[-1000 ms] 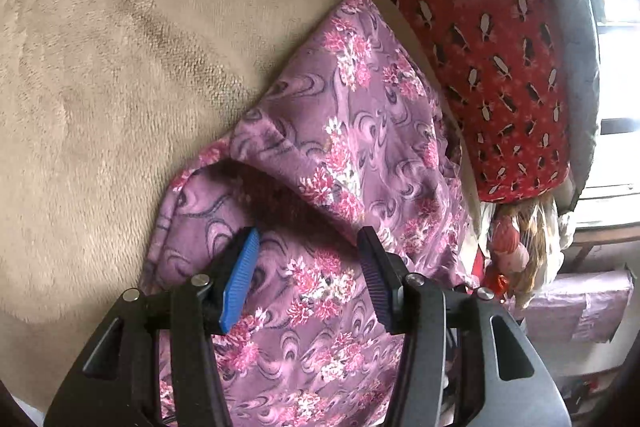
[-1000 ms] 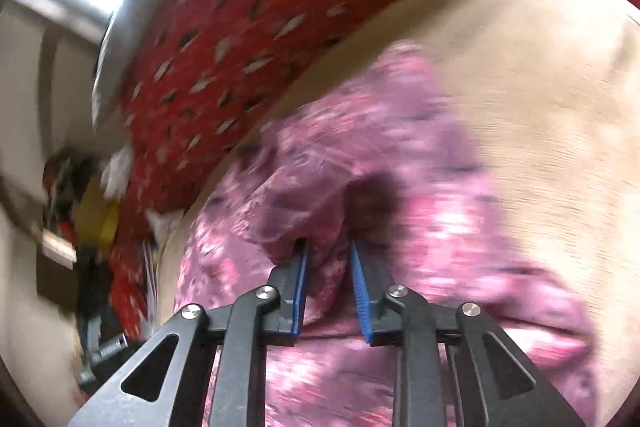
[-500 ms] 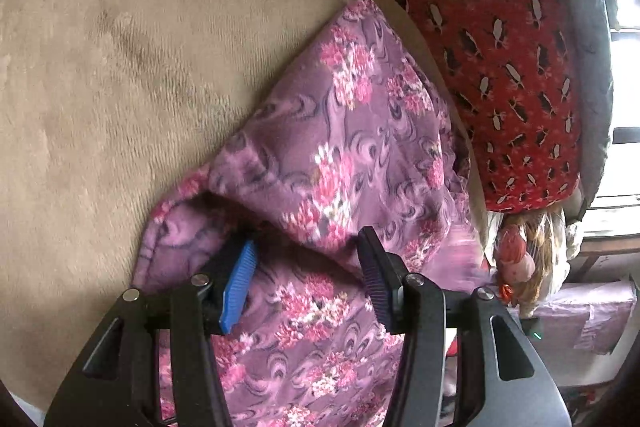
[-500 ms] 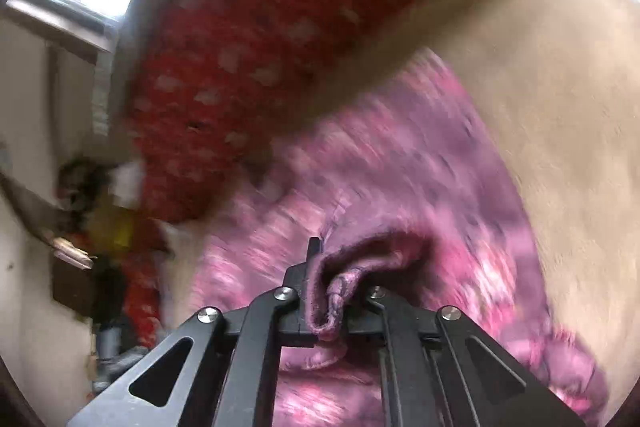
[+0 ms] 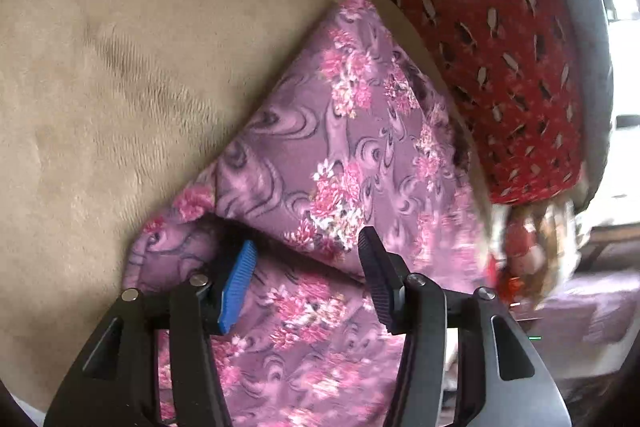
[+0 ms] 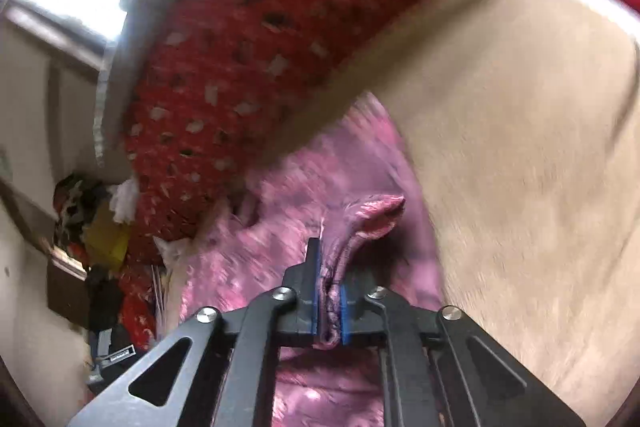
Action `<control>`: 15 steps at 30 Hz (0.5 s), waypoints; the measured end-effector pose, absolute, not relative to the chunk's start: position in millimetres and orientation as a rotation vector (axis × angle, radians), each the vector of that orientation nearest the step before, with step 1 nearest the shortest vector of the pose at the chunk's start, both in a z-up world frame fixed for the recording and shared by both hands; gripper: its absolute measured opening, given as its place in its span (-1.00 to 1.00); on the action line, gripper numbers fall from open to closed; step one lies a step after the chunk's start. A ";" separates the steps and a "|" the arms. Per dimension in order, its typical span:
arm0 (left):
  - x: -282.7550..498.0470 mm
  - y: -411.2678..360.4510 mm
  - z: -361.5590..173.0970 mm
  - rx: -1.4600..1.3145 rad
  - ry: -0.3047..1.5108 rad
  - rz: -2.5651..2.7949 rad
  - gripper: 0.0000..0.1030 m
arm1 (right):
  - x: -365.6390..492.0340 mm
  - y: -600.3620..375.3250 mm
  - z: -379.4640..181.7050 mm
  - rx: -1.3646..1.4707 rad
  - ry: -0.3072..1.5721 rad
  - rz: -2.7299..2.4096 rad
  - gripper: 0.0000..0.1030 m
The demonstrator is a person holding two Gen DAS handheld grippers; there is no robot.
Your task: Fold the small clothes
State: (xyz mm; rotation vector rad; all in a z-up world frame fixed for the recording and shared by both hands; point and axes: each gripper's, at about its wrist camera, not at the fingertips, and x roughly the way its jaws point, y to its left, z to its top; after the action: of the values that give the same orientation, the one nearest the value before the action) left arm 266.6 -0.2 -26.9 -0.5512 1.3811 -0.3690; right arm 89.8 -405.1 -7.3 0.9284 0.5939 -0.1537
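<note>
A purple garment with pink flowers point(image 5: 360, 155) lies on a beige plush surface point(image 5: 120, 67). One flap is folded over the lower layer. My left gripper point(image 5: 306, 259) is open, its fingers straddling the fold's edge just above the cloth. In the right wrist view my right gripper point(image 6: 329, 291) is shut on a bunched edge of the same garment point(image 6: 360, 223), lifted off the rest of the cloth point(image 6: 248, 267). That view is blurred by motion.
A red patterned cover point(image 5: 500, 27) lies along the far edge of the beige surface, also in the right wrist view point(image 6: 248, 47). Cluttered household items point(image 6: 100, 227) stand beyond it near a window. The beige surface point(image 6: 520, 147) spreads to the right.
My right gripper has closed on the garment's edge and lifted it. My left gripper stays open and has shifted slightly over the fold.
</note>
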 end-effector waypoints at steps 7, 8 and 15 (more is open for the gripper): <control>256.1 -19.6 -23.0 -0.370 1.388 -0.365 -0.02 | 91.7 -402.6 -18.1 0.812 0.813 -0.241 -0.69; 248.6 -20.3 -19.8 -0.358 1.393 -0.387 -0.02 | 82.0 -399.8 -6.1 0.785 0.790 -0.251 -0.69; 176.4 -40.7 -29.6 -0.055 1.352 -0.441 0.07 | 30.0 -356.5 -24.2 0.644 0.990 -0.149 -0.67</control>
State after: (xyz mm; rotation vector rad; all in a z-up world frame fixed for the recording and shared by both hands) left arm 176.4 -40.7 -29.6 -0.0547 1.3520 -0.4410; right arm 30.0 -356.5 -24.2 0.6442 0.9904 -0.1494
